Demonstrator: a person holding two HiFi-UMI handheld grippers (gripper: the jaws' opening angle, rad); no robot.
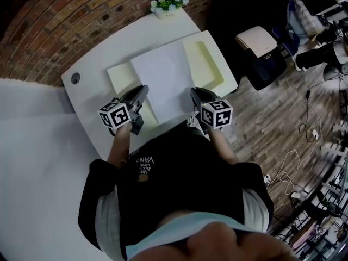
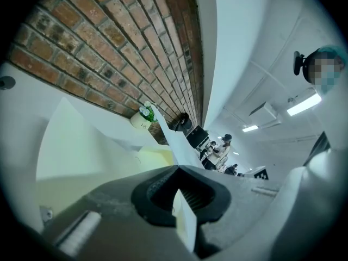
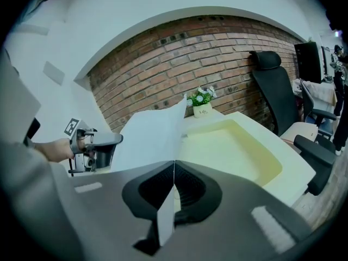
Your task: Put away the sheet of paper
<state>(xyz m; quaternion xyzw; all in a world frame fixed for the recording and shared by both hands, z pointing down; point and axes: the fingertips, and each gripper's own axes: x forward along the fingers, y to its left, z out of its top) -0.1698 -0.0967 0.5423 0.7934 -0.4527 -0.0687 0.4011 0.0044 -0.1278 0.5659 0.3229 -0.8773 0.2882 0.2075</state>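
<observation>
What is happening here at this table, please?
A person holds a gripper in each hand. The left gripper and the right gripper are both shut on a sheet of paper, one on each side of it. The sheet is held over a pale yellow tray on the white table. It has not been let go yet.

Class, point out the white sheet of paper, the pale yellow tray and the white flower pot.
white sheet of paper (image 1: 163, 78): head view, its middle.
pale yellow tray (image 3: 234, 151): right gripper view, bare inner floor.
white flower pot (image 1: 165, 13): head view, the pot's side.
</observation>
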